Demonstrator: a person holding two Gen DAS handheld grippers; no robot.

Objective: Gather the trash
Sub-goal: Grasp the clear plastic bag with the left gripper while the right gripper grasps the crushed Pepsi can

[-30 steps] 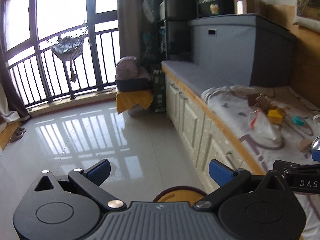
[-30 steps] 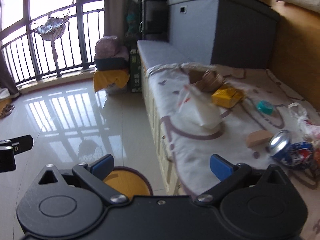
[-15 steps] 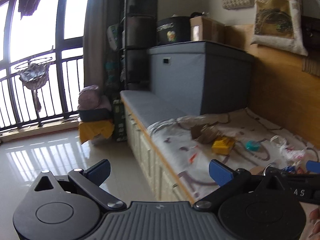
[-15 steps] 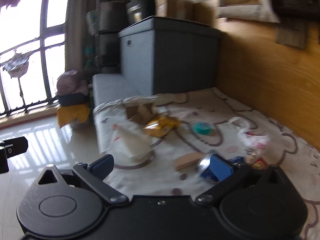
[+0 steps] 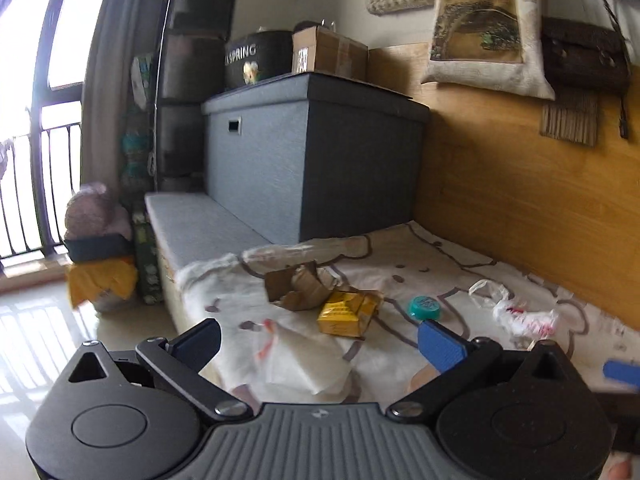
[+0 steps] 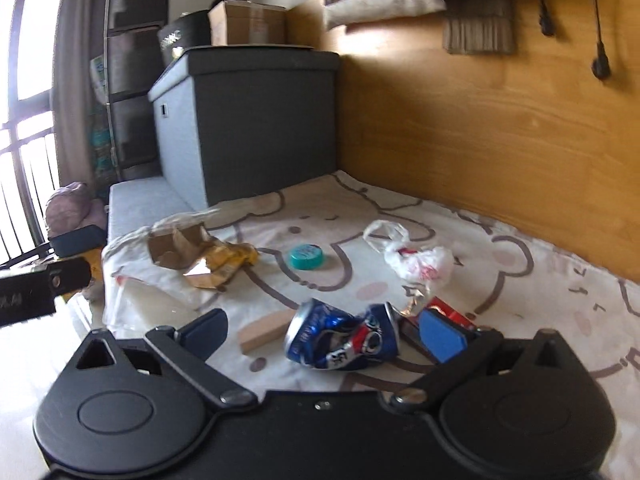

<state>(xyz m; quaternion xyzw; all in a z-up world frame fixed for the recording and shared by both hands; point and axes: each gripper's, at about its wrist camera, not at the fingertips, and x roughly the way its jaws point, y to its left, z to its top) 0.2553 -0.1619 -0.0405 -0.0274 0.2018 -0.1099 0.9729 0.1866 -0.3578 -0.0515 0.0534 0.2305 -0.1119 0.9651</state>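
Both views swung from floor to bed — crushed can [image 6: 343, 340] lies crosswise between spread right gripper [image 6: 322, 334] jaws; left gripper [image 5: 320, 340] spread, farther.

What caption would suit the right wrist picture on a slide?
Open right hand-held gripper framing a crushed blue can among litter on a patterned sheet.

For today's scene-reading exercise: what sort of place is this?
Most likely a lived-in home room by a balcony. A cushioned bench stands below a wood-panelled wall, a tote bag hangs up, and a patterned cloth carries litter such as a crushed can.
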